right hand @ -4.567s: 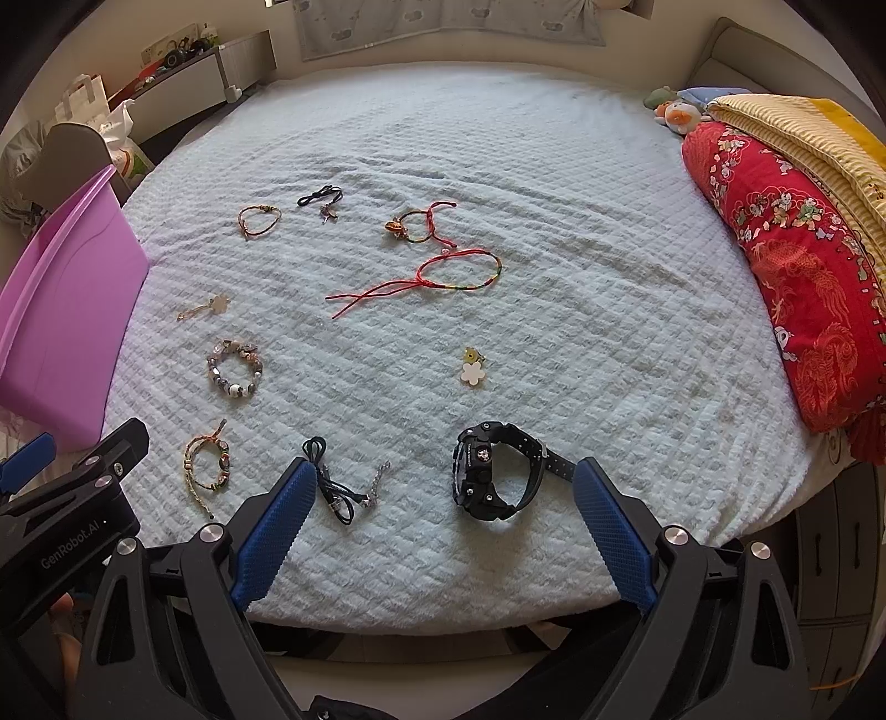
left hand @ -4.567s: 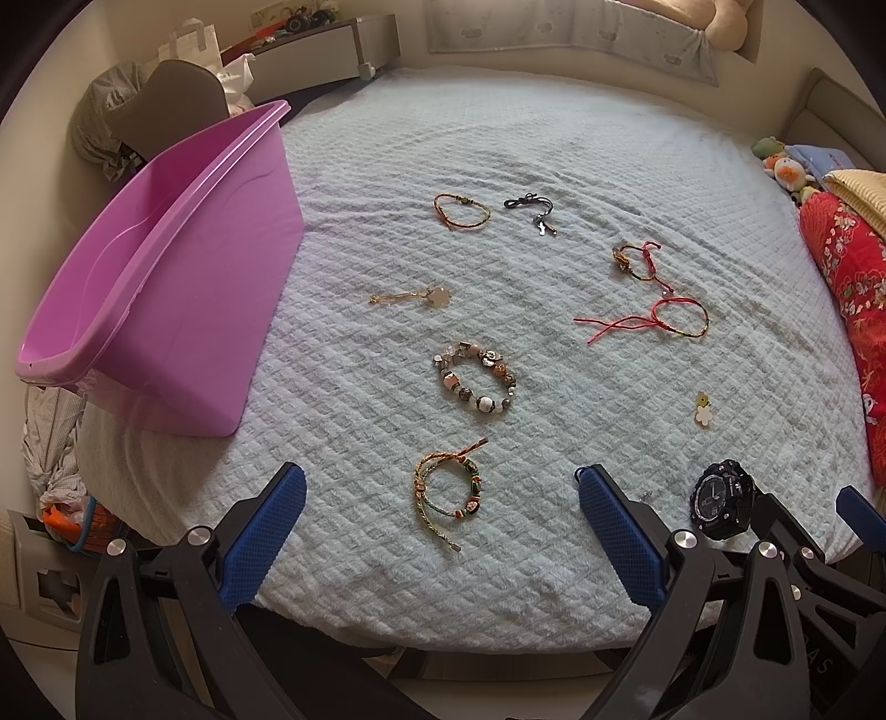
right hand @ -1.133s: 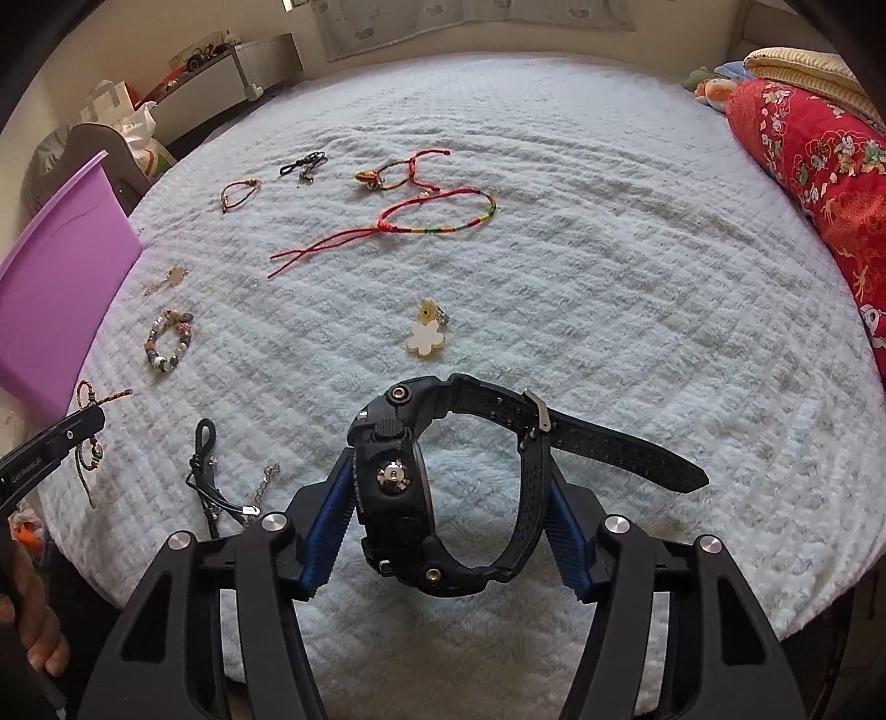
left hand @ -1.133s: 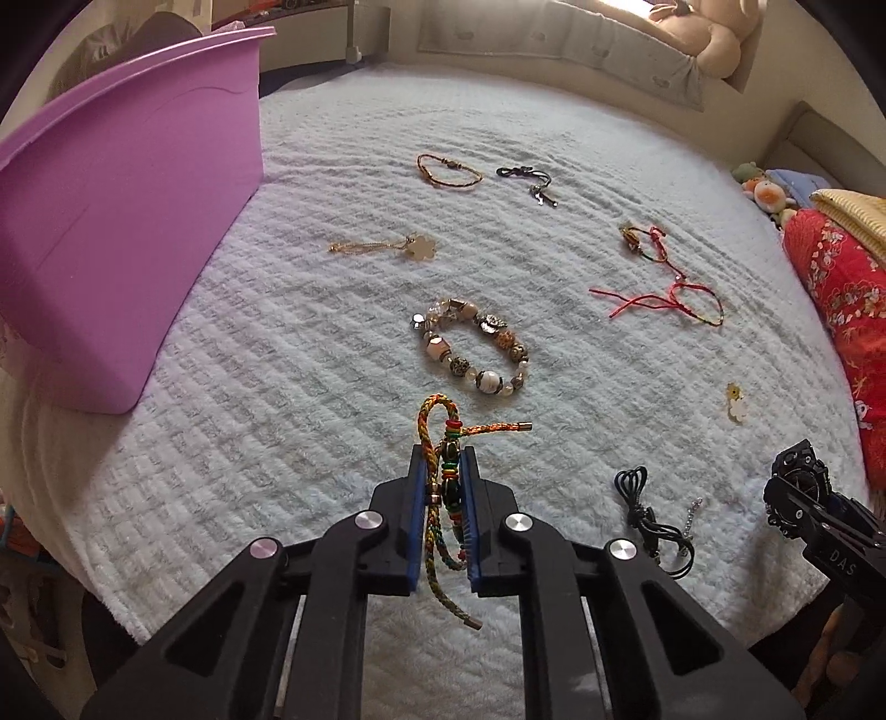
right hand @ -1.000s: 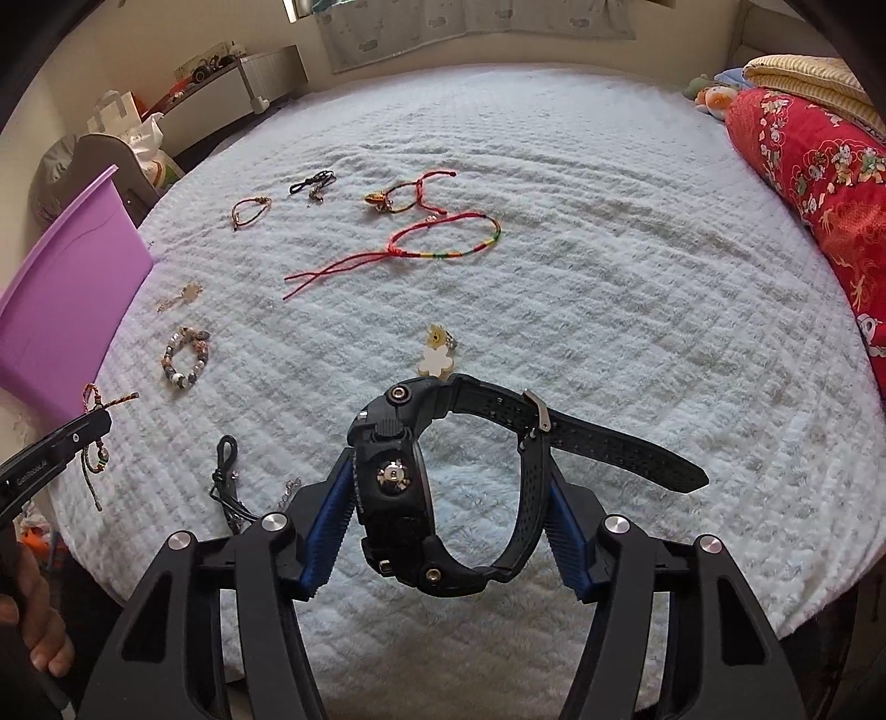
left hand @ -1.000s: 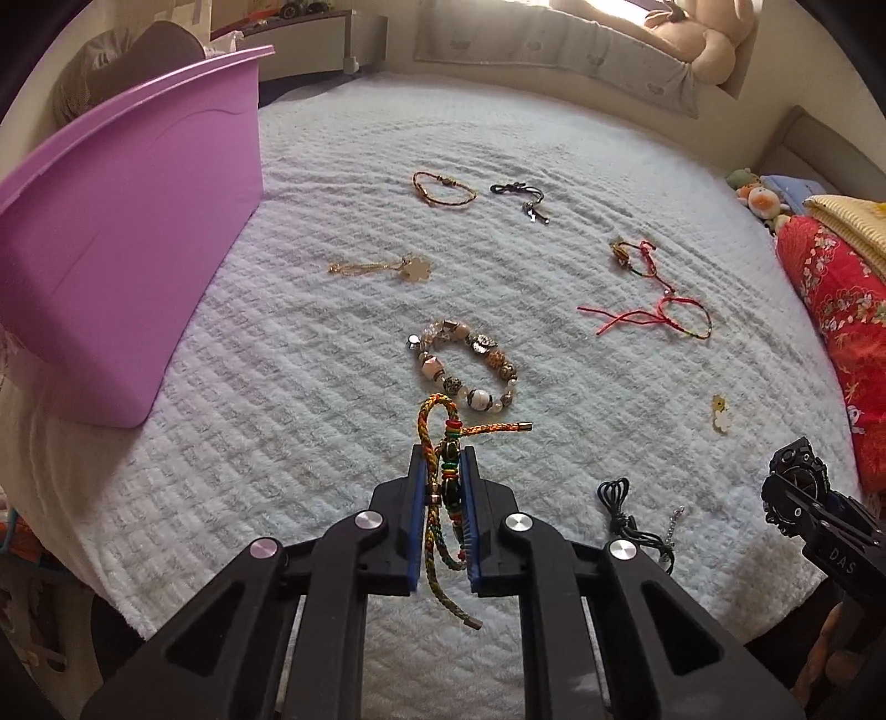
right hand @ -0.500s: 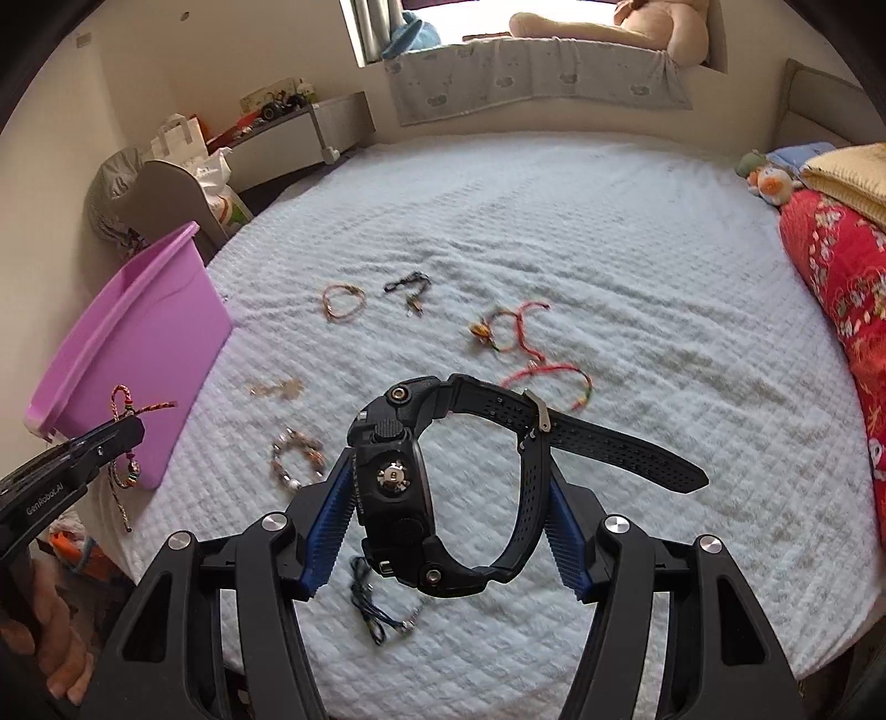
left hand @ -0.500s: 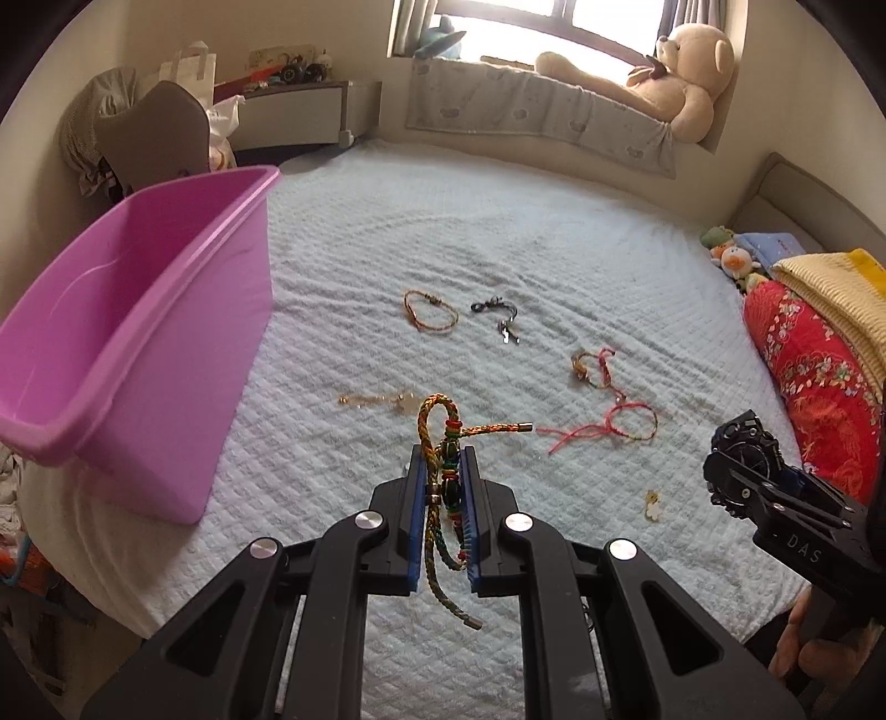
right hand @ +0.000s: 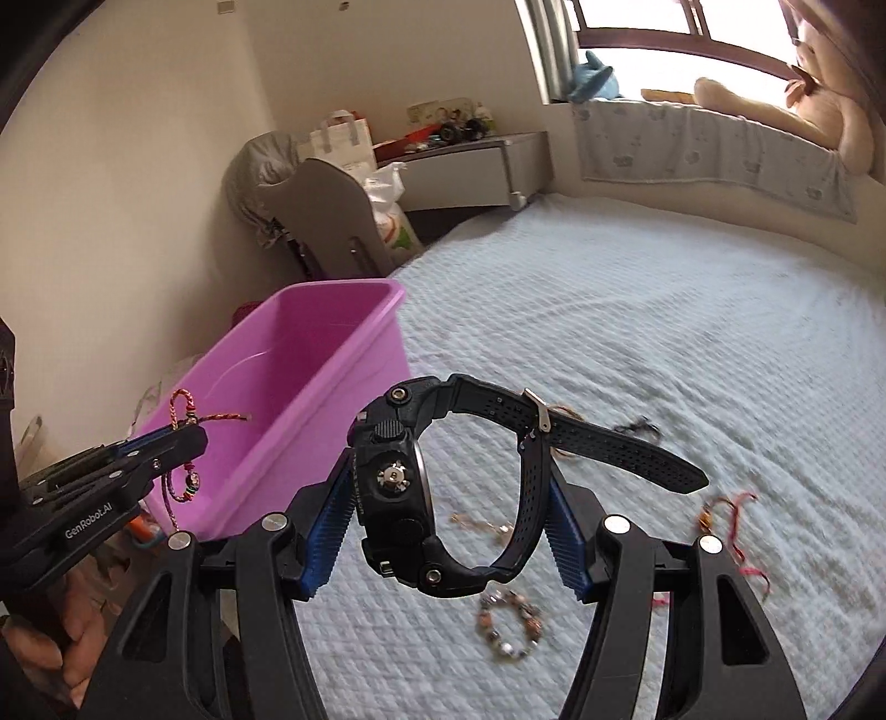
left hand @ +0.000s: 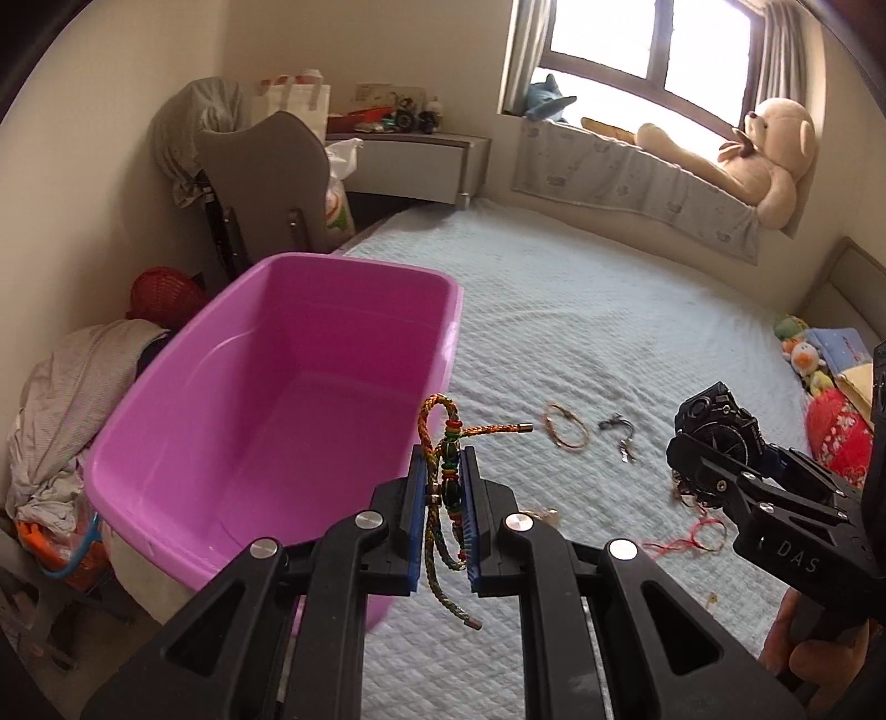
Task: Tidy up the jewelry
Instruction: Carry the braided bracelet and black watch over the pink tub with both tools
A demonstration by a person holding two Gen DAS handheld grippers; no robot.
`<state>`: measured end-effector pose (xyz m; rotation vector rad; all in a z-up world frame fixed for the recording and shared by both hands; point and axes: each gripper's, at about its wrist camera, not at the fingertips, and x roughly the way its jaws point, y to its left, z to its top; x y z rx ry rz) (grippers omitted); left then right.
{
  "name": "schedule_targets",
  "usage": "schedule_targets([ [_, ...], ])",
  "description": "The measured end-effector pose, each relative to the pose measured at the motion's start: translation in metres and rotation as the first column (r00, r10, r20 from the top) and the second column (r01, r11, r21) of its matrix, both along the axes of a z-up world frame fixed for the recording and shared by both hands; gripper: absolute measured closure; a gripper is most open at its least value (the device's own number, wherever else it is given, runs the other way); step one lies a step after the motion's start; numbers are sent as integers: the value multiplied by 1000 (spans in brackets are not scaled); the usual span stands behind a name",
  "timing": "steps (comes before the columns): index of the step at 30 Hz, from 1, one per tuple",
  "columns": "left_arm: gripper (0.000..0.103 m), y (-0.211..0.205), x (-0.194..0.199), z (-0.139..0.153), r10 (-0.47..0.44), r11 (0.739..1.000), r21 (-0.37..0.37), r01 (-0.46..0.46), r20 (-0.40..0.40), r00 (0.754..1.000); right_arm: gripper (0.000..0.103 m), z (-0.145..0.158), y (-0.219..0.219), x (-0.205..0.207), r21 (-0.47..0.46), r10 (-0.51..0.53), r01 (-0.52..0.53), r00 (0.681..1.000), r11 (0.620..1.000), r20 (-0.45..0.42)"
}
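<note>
My left wrist camera looks along its fingers, down into the pink tub (left hand: 266, 399) close below. My right camera, beside it, faces the bed (right hand: 692, 332). Both share tub, bed and window (left hand: 653, 39).

There is one pink tub (left hand: 277, 387) and one bed (left hand: 609, 332). There are two grippers, the left gripper (left hand: 443, 471) and the right gripper (right hand: 448, 487). There is one black watch (right hand: 387, 476) and one braided bracelet (left hand: 446, 443). On the bed lie one thin orange bracelet (left hand: 565, 432), one dark cord (left hand: 617, 429), one bead bracelet (right hand: 509, 620) and one gold chain (right hand: 482, 523). The red strings (right hand: 725, 520) are too blurry to count. One teddy bear (left hand: 769, 160) sits by the window.
</note>
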<state>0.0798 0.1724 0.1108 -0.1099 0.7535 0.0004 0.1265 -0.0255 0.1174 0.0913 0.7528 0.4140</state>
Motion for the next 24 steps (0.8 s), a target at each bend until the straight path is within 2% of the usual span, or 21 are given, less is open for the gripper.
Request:
schedule_targets([
  [8,91,83,32,-6,149,989,-2,-150,-55,987,42,13,117,72,8,187,-187,982,982,-29],
  [11,91,104,46,-17,193,980,-22,-196,-87,977,42,11,152,94,-28,225,-226,974,974,-41],
  [18,91,134,77,-46,248,966,-29,-258,-194,949,42,-25,192,159,-49,254,-266,951,963,-174],
  [24,91,145,91,-64,266,958,-34,-284,-262,928,43,-36,218,182,-138,257,-290,942,947,-215],
])
